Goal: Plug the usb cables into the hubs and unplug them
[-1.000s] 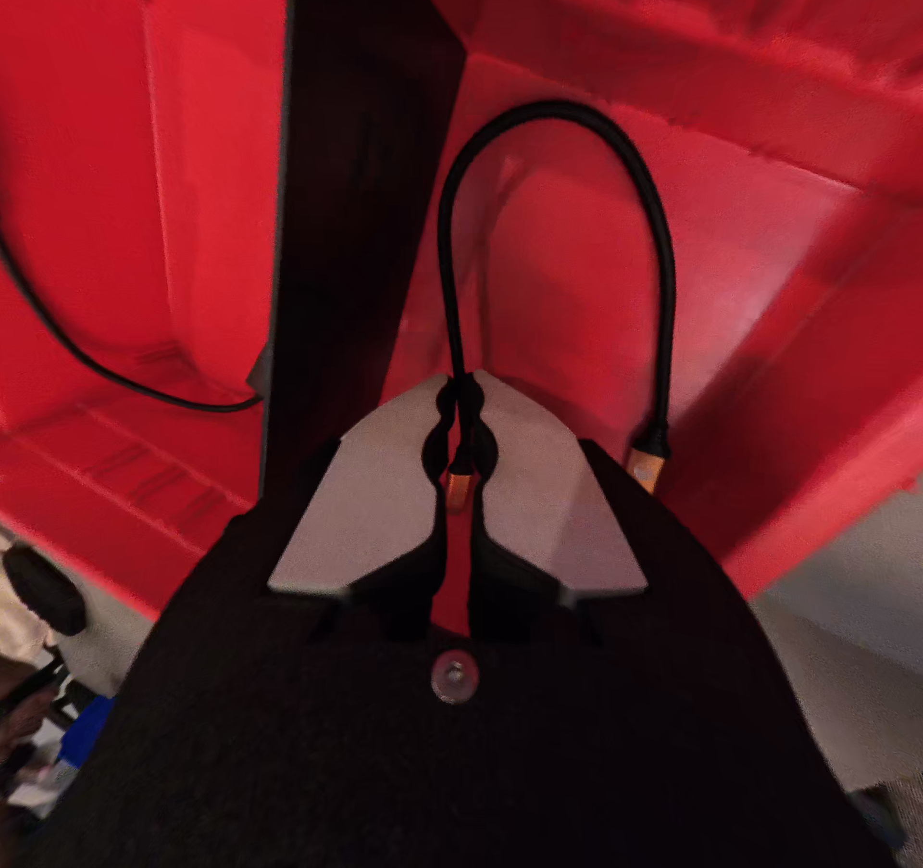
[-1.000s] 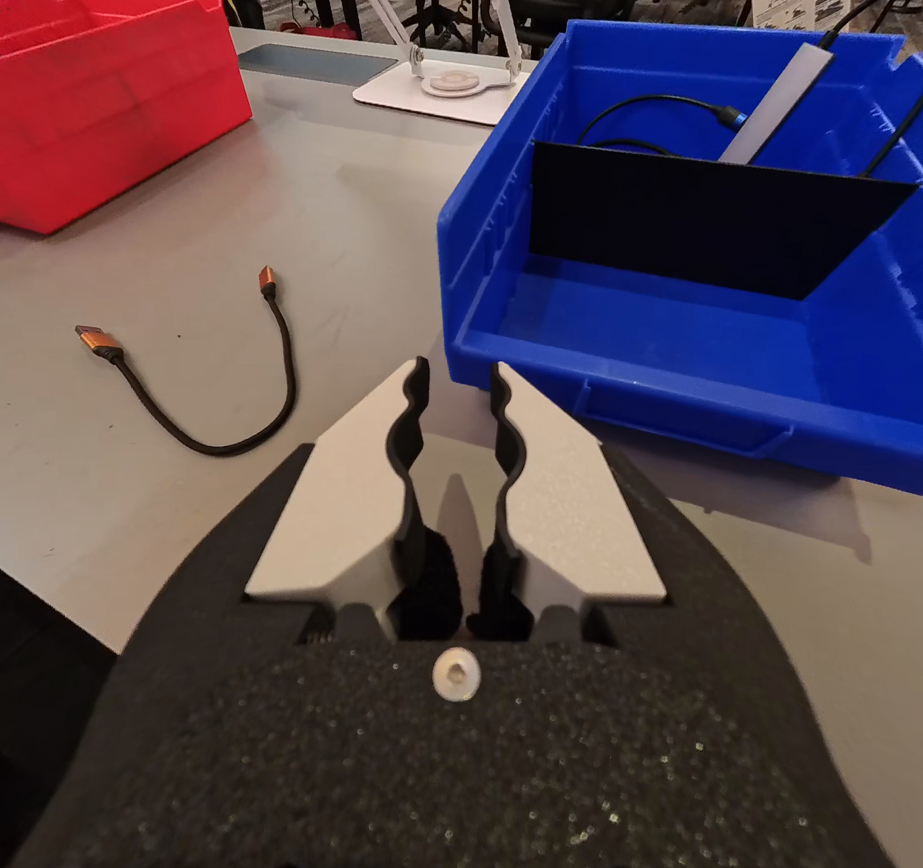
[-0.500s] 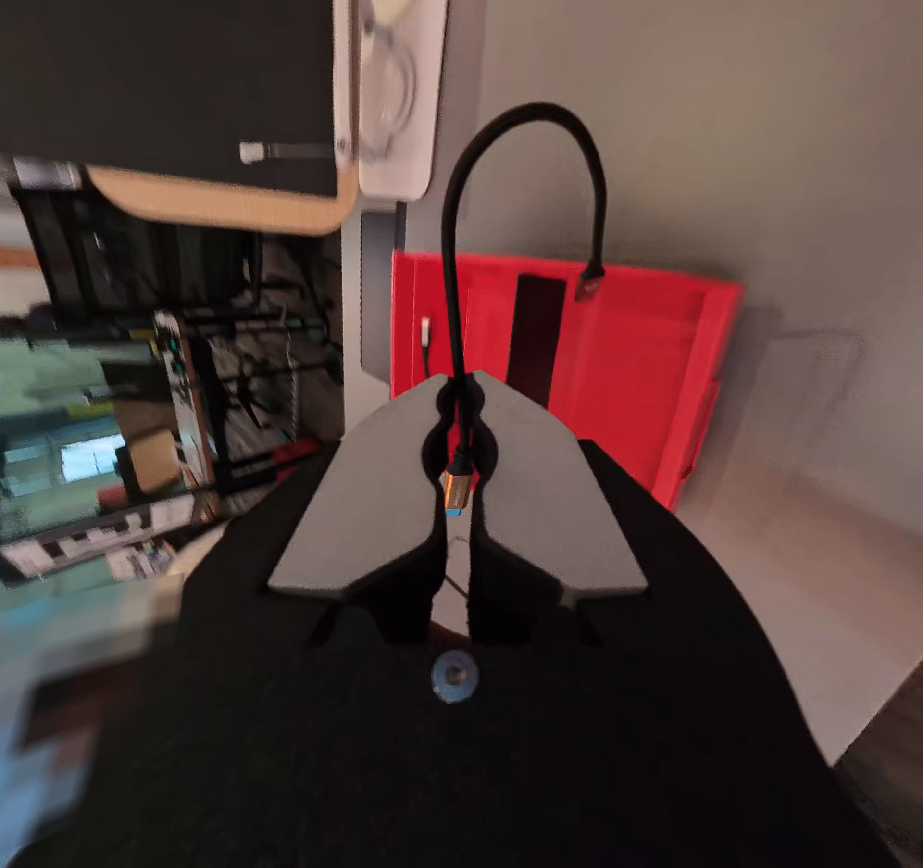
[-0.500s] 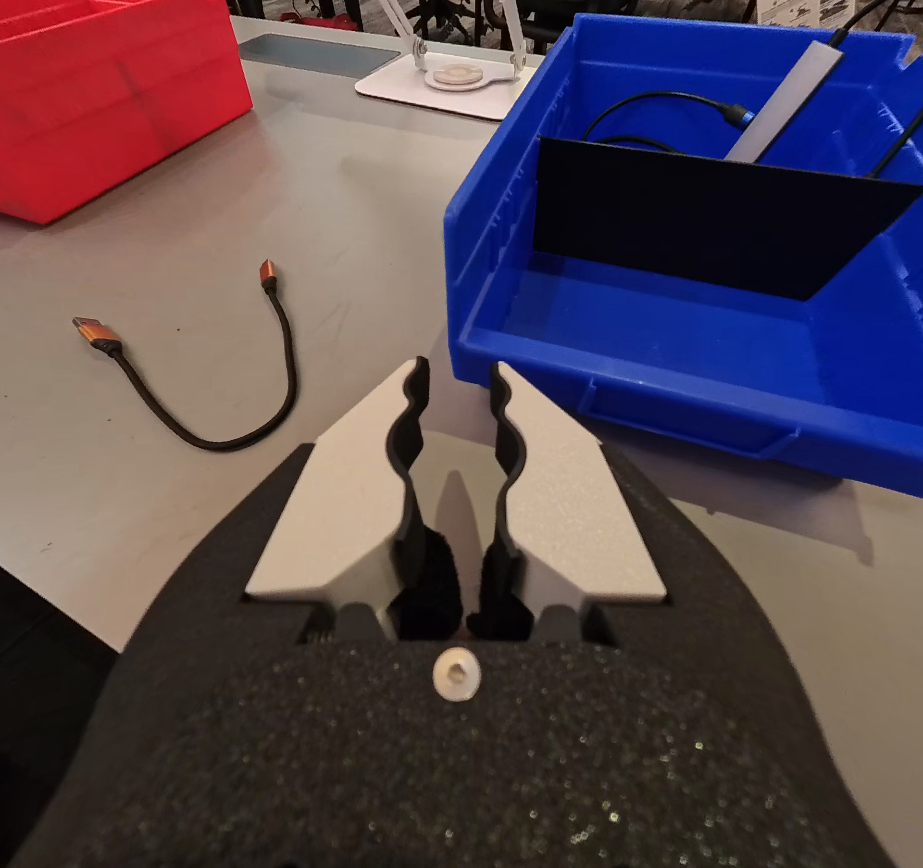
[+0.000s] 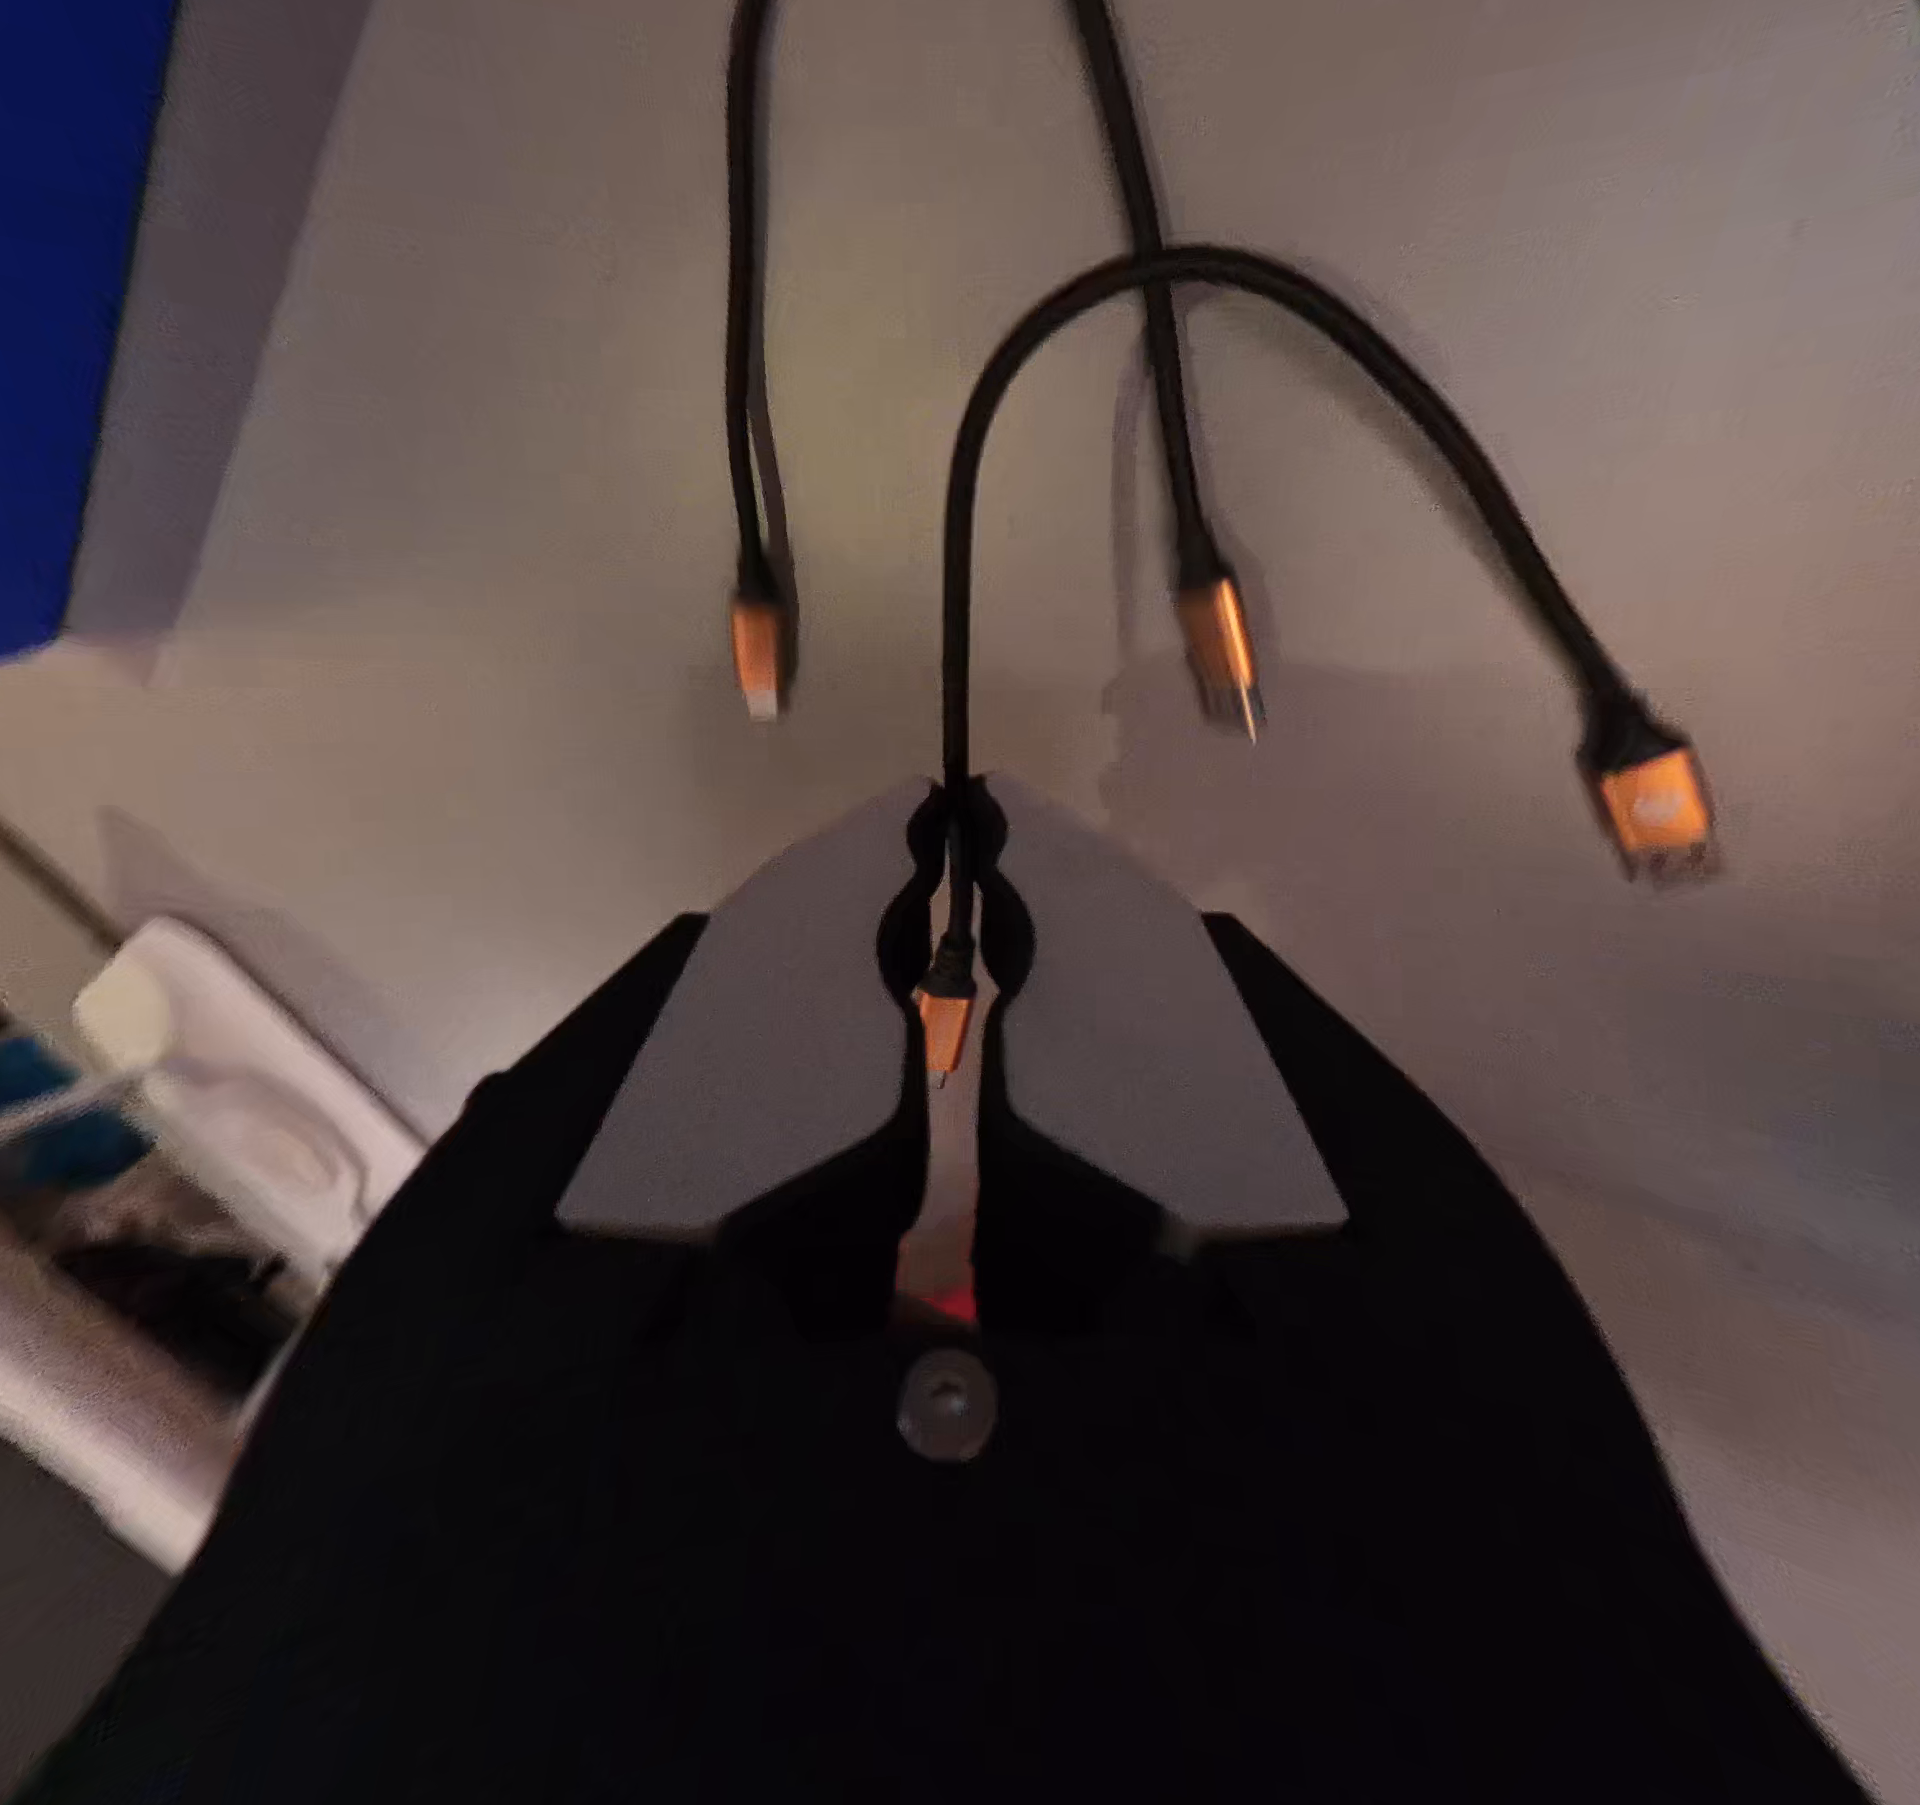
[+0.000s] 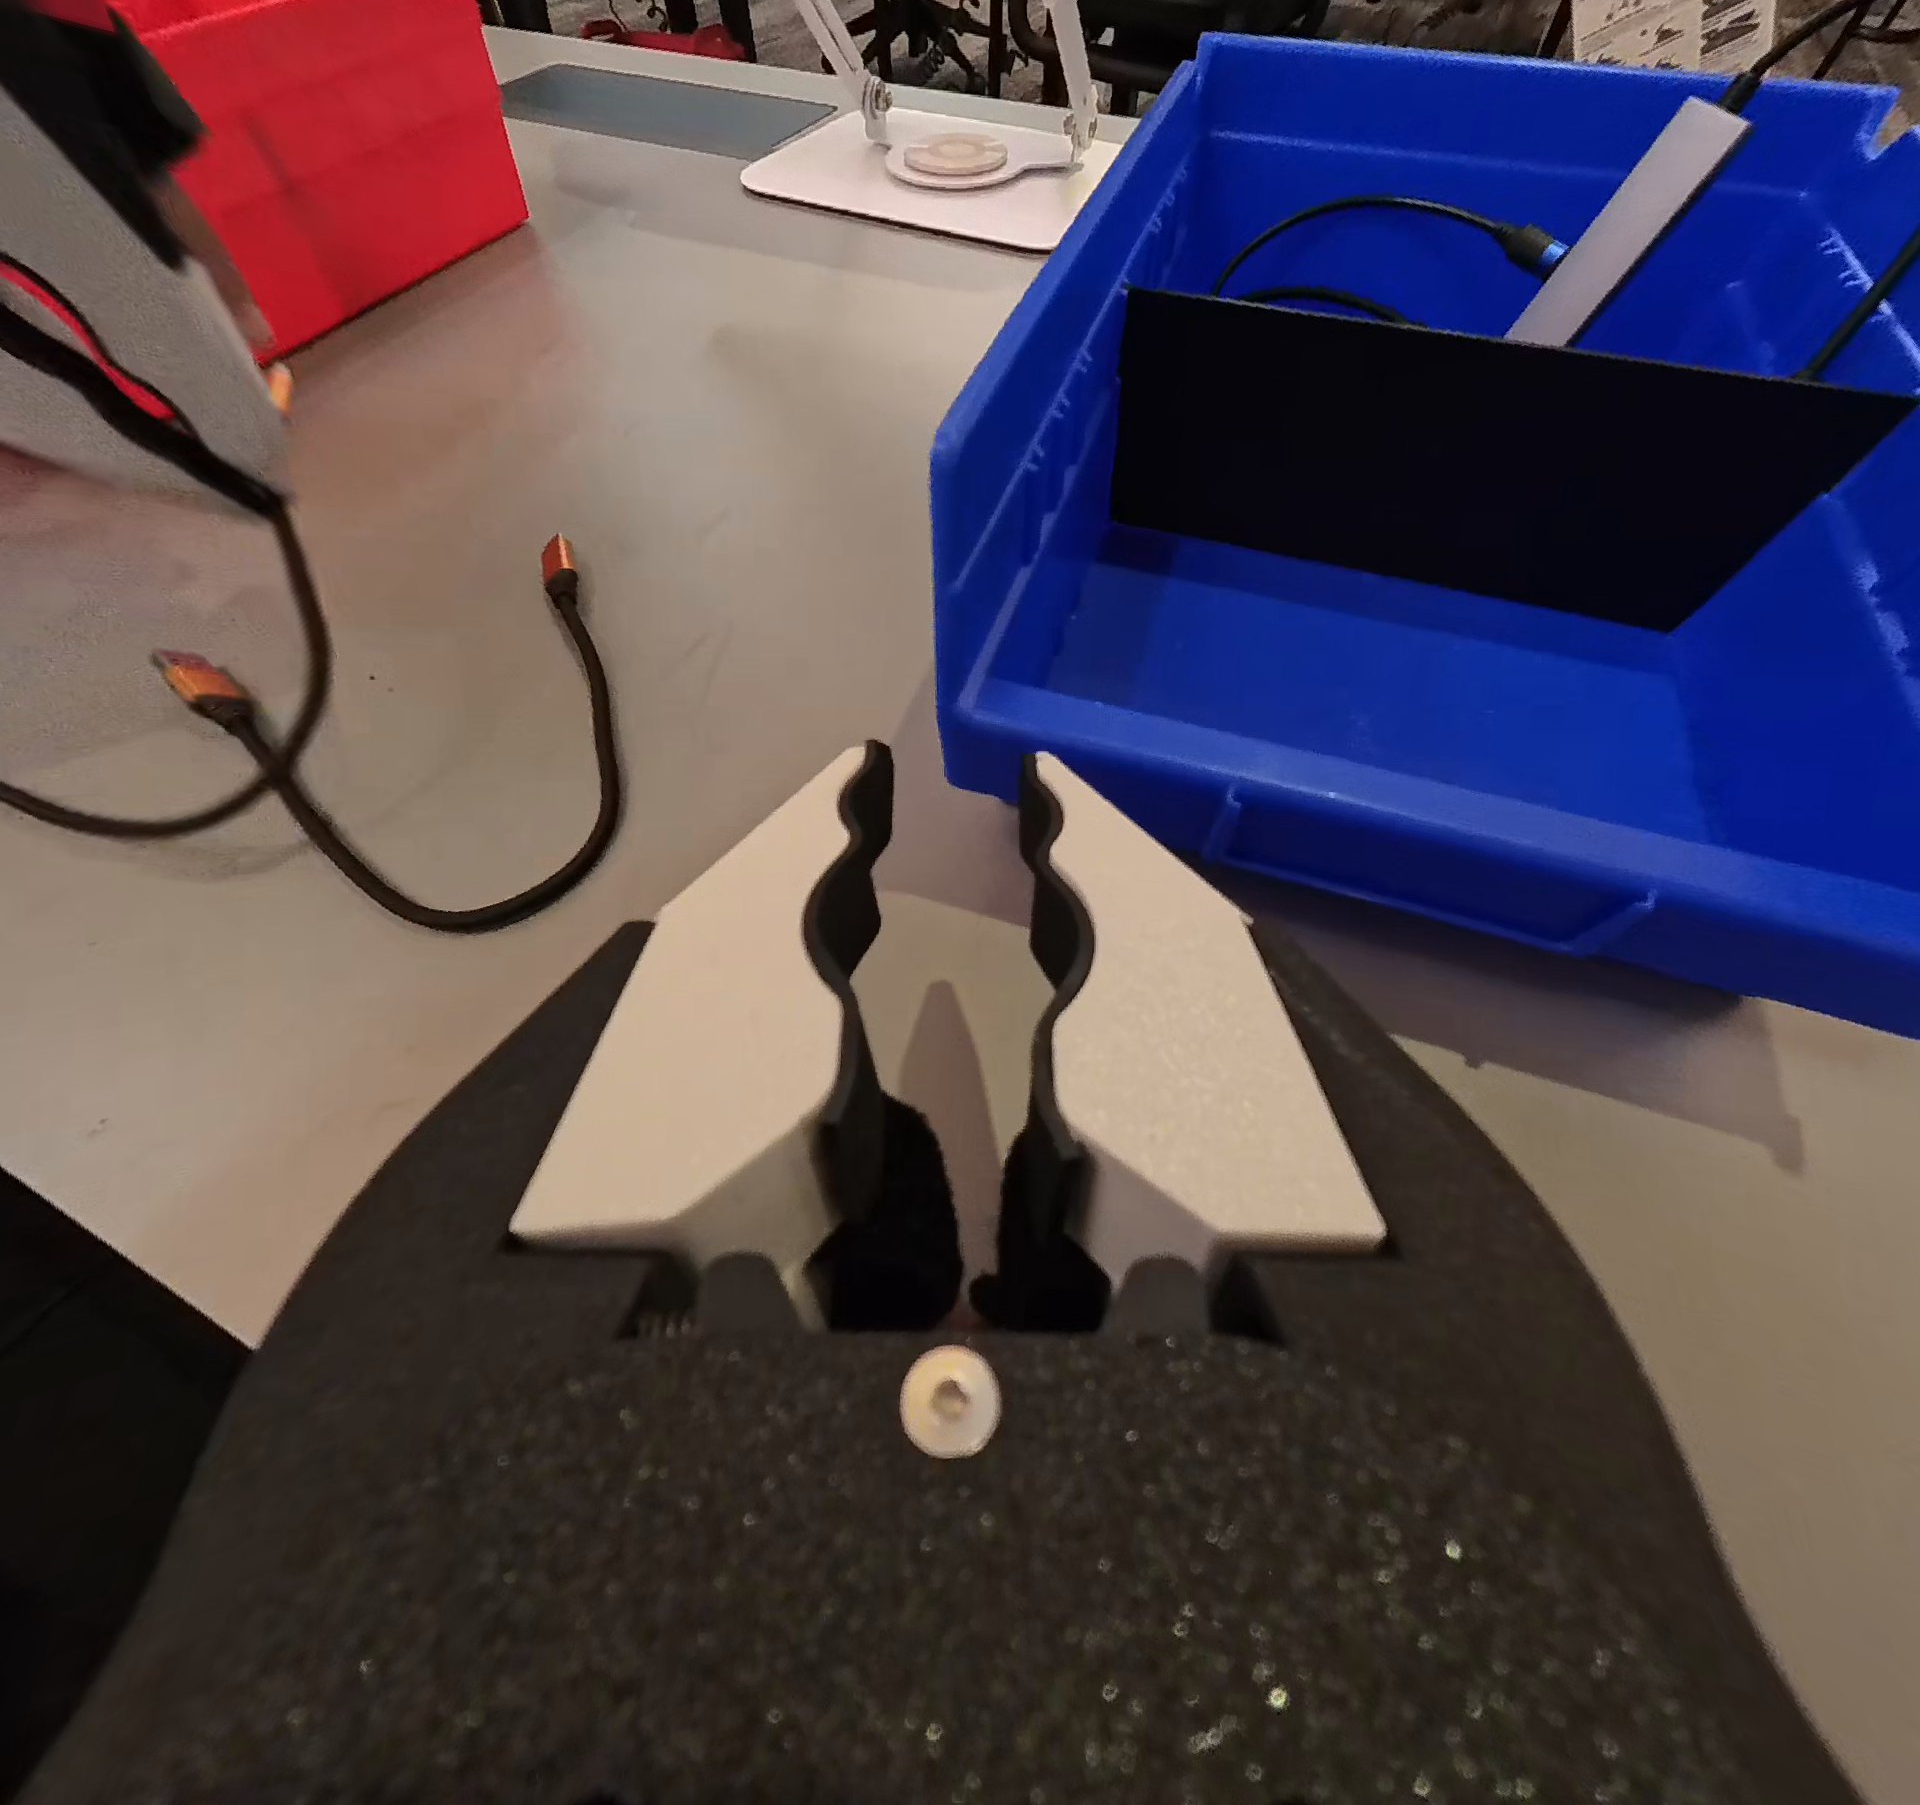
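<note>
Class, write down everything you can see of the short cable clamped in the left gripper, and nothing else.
The held cable is short, black and braided-looking, with orange metallic plugs. The left gripper is shut on it just above the small plug, which sits between the fingers. From the fingertips the cord rises, arches over and droops right, ending in a larger flat orange plug hanging free above the grey table. Motion blur softens it; only the gripper visibly touches it.

The second cable (image 5: 748, 321) on the desk loops out past the top edge of the left wrist view, its bend unseen; in the right wrist view the left gripper (image 6: 114, 321) is a blurred shape cut off at the left edge, and the black divider (image 6: 1455, 446) hides the lower end of the grey hub (image 6: 1621, 228)
</note>
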The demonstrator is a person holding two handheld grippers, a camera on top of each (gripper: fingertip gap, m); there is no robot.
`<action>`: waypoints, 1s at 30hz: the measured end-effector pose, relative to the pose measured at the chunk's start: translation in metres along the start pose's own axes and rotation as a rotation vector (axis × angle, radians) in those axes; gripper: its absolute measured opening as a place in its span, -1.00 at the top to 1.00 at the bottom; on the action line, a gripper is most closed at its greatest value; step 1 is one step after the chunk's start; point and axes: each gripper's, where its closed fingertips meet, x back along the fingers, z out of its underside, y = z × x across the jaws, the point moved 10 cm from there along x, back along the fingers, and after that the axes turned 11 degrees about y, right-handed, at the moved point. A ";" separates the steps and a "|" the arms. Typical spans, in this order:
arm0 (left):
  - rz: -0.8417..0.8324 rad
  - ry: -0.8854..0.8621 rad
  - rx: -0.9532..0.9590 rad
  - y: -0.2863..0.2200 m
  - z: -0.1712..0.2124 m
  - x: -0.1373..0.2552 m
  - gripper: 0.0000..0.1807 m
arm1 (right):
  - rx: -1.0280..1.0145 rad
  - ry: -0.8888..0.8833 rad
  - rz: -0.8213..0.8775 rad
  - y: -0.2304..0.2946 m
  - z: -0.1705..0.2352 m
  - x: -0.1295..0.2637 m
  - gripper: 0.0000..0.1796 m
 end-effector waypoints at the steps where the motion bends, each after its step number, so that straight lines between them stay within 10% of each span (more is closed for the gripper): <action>1: 0.024 -0.045 0.002 0.006 -0.010 -0.007 0.97 | 0.000 0.003 0.000 0.000 0.000 0.000 0.74; 10: 0.126 -0.275 0.183 0.027 -0.015 -0.016 0.77 | -0.007 0.010 0.007 -0.004 0.004 0.003 0.74; 22: -0.246 -0.256 1.093 -0.032 0.248 0.105 0.69 | -0.036 0.010 -0.008 -0.006 0.007 0.006 0.74; 30: 0.051 0.173 1.105 -0.006 0.325 0.025 0.57 | -0.012 0.024 -0.017 -0.001 0.002 -0.004 0.74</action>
